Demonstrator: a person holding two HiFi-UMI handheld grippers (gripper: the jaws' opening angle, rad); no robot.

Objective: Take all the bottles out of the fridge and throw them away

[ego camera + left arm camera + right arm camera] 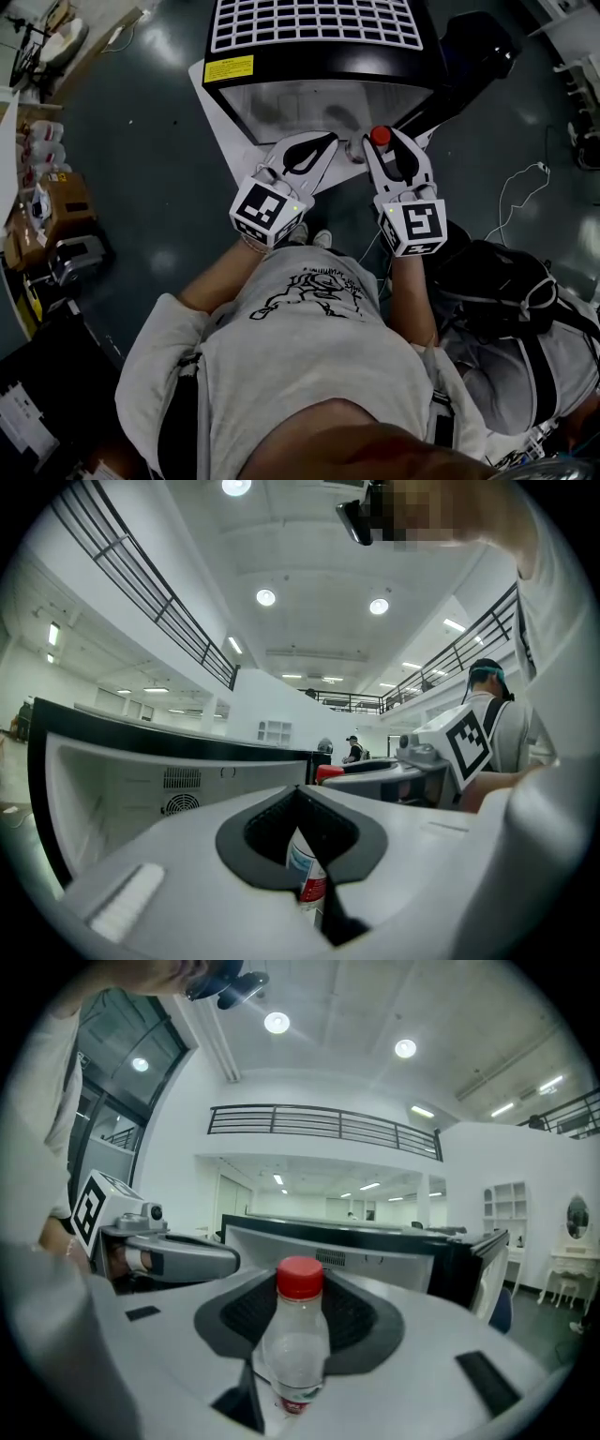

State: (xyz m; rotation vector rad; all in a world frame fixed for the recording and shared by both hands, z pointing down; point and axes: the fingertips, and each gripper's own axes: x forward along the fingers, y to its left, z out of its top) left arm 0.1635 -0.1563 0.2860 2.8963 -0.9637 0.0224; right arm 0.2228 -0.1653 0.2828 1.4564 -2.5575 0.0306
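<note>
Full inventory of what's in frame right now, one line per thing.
fridge: 1, black, open, in front of the person
red-capped bottle: 1, clear, upright between the right jaws
labelled bottle: 1, clear with a red and blue label, between the left jaws
backpack: 1, black, on the floor at the head view's right
cardboard box: 1, brown, at the left edge
left gripper: 1, white, shut on the labelled bottle
right gripper: 1, white, shut on the red-capped bottle

The dark floor [141,141] bears a pale board [217,117], on which a black fridge [319,66] stands. Cardboard boxes [56,202] lie at the left, with a black backpack [497,281] and a thin white cable [525,175] at the right.
</note>
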